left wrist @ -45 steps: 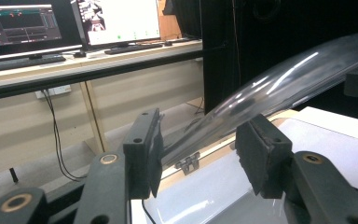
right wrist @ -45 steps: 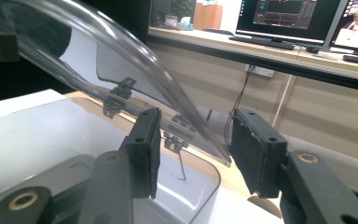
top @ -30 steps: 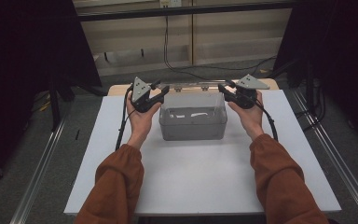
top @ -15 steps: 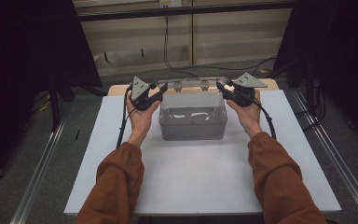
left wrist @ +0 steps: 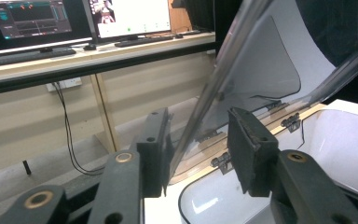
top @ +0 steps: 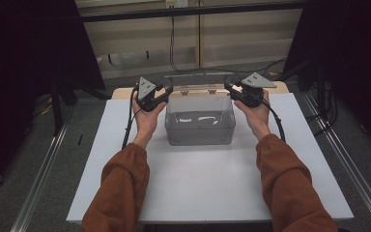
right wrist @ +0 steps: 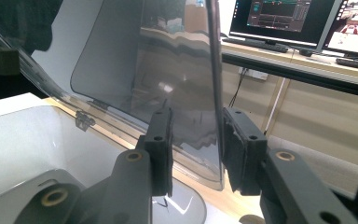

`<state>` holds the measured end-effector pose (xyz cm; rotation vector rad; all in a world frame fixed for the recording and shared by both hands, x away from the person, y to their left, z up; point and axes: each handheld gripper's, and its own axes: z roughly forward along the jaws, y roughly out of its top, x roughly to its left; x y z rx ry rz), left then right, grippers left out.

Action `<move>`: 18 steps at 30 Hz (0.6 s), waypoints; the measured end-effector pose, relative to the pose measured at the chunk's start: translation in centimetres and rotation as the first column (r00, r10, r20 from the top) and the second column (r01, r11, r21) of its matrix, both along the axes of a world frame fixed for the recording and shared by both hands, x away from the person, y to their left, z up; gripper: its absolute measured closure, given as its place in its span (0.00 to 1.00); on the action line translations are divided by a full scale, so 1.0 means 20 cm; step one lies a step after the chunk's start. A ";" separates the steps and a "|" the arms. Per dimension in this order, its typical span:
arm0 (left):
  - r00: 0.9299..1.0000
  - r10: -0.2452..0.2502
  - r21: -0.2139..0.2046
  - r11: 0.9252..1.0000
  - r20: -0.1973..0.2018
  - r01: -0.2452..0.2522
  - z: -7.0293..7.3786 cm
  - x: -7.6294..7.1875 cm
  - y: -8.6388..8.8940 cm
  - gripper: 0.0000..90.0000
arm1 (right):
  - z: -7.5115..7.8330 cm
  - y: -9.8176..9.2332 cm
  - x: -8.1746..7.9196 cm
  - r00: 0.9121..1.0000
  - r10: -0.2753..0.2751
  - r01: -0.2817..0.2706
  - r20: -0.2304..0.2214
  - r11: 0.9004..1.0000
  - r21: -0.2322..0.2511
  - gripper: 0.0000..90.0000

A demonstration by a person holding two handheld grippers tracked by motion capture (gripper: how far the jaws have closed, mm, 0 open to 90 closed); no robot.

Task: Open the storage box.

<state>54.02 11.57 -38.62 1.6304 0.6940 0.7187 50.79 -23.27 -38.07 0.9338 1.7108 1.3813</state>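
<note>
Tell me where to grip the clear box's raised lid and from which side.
Grip the lid at its two side edges, one hand-held gripper from each side. It is thin, stands raised on rear hinges, and each edge fits between jaws.

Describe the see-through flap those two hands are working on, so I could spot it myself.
Find the white table, then the clear plastic box at its far middle. The flap is the box's lid, hinged along the back edge and raised, a pair of tongs at each end.
</note>
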 end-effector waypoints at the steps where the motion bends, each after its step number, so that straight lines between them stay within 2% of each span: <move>1: 1.000 -0.001 0.005 1.000 -0.002 0.001 -0.01 0.01 0.00 0.67 | 0.00 0.00 0.00 1.000 -0.002 0.002 -0.001 1.000 0.004 0.72; 6: 1.000 0.007 -0.003 1.000 -0.014 -0.007 -0.03 0.02 -0.01 0.70 | -0.01 0.00 0.01 1.000 -0.004 0.004 0.007 1.000 0.011 0.72; 7: 1.000 0.010 -0.015 1.000 -0.014 -0.010 -0.03 0.03 -0.01 0.70 | -0.01 0.00 0.01 1.000 -0.002 0.002 0.007 1.000 0.010 0.72; 13: 1.000 0.016 0.027 1.000 -0.014 -0.015 -0.06 0.05 -0.02 0.69 | 0.01 0.00 0.02 1.000 -0.004 0.004 0.011 1.000 -0.011 0.72; 16: 1.000 0.021 0.020 1.000 -0.019 -0.021 -0.06 0.07 -0.03 0.70 | 0.01 0.00 0.02 1.000 -0.001 0.001 0.007 1.000 -0.015 0.73; 17: 1.000 0.022 0.034 0.999 -0.015 -0.022 -0.06 0.07 -0.03 0.71 | 0.01 0.00 0.03 1.000 -0.001 0.001 0.005 1.000 -0.014 0.73; 18: 1.000 0.022 0.029 0.999 -0.014 -0.022 -0.06 0.07 -0.03 0.72 | 0.01 0.00 0.03 1.000 -0.002 0.002 0.005 1.000 -0.018 0.73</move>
